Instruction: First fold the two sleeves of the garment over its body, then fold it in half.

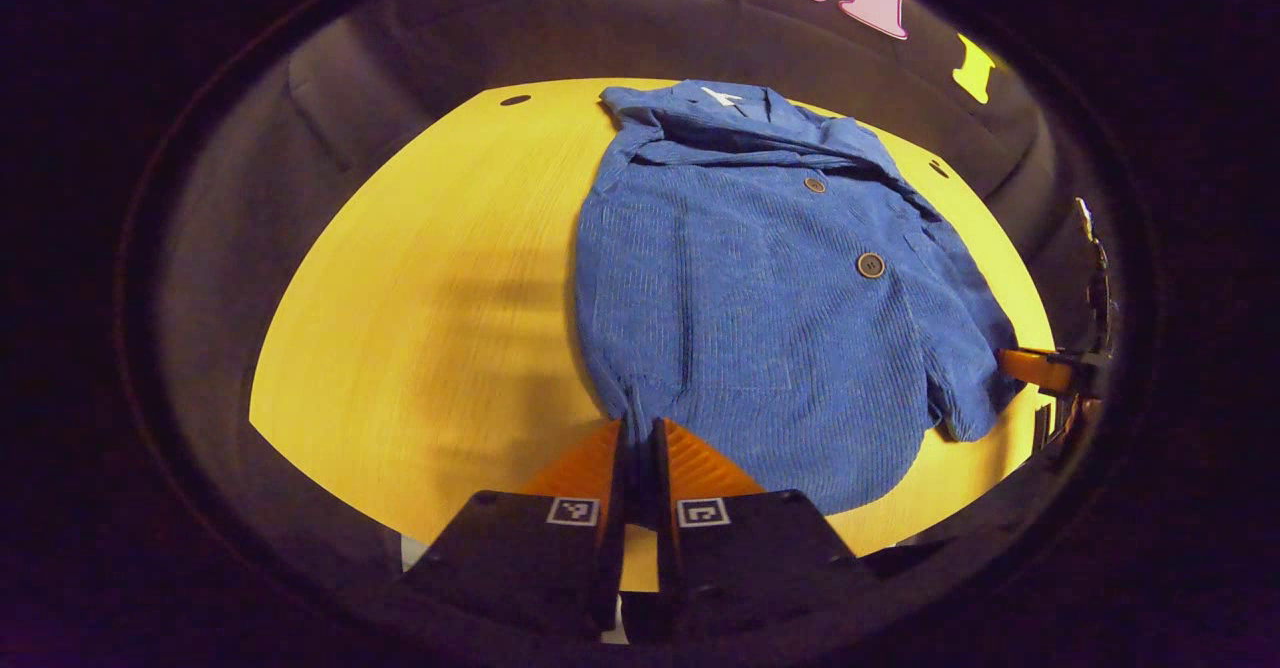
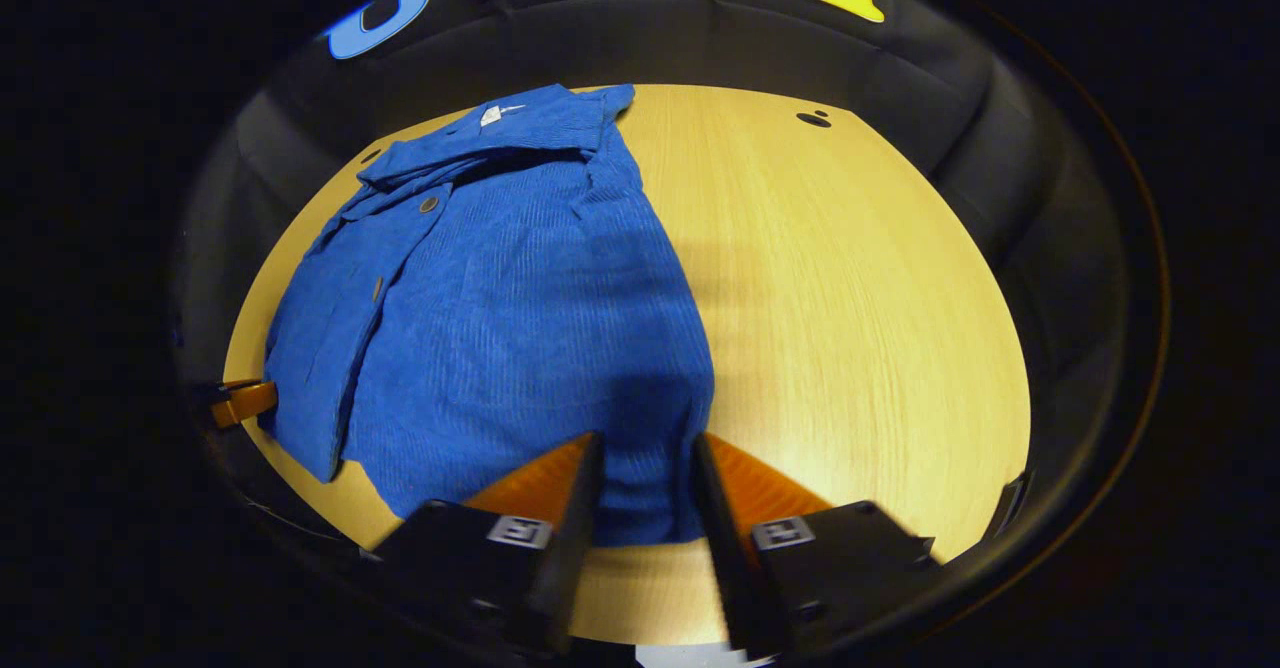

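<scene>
A blue corduroy jacket lies flat on the yellow wooden table, collar far from me, with both sleeves lying over its body. My left gripper is shut on the near left corner of the hem, where the cloth bunches between its fingers. In the right gripper view the jacket spreads up and to the left. My right gripper stands open astride the near right part of the hem, and flat cloth lies between its fingers. The right gripper also appears by the jacket's far right edge.
Bare tabletop stretches to the right of the jacket in the right gripper view and to its left in the left gripper view. A small dark hole marks a far corner of the table. Black cloth walls surround the table.
</scene>
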`<state>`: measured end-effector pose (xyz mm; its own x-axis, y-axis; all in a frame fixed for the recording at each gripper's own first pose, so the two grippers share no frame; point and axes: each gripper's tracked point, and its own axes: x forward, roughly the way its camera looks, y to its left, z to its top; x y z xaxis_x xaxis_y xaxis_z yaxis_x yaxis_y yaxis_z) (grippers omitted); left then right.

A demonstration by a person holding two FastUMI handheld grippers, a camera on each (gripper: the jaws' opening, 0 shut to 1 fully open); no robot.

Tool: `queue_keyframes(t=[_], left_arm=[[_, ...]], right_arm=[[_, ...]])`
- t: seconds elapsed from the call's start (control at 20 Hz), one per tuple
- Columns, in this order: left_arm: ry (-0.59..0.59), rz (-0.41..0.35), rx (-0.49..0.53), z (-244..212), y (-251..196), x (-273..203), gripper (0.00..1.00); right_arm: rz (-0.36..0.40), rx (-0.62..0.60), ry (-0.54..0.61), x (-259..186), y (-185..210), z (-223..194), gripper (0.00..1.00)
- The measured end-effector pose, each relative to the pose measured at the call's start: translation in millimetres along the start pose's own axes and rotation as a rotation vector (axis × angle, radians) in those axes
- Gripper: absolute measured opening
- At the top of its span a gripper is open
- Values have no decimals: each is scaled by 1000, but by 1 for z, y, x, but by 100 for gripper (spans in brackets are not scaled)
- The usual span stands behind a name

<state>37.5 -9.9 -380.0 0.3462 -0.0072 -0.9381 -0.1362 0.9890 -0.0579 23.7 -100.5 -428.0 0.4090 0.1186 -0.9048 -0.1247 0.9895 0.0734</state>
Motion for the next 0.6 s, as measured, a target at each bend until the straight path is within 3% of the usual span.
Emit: queue_keyframes(t=[0.05,0.1,0.15,0.45,0.6], left_arm=[[-6,-15,0,-1,1,-1,10],[-4,-18,-1,-3,5,-4,1],[-9,-27,1,-1,4,-8,3],[14,-104,-123,0,-8,-12,0],[-42,-177,-176,33,-19,-32,0]], right_arm=[[-3,9,-5,1,4,0,14],[23,-1,-19,1,9,2,5],[41,-4,-17,1,13,3,9],[116,106,-1,-2,30,10,5],[175,125,-71,-16,48,56,5]])
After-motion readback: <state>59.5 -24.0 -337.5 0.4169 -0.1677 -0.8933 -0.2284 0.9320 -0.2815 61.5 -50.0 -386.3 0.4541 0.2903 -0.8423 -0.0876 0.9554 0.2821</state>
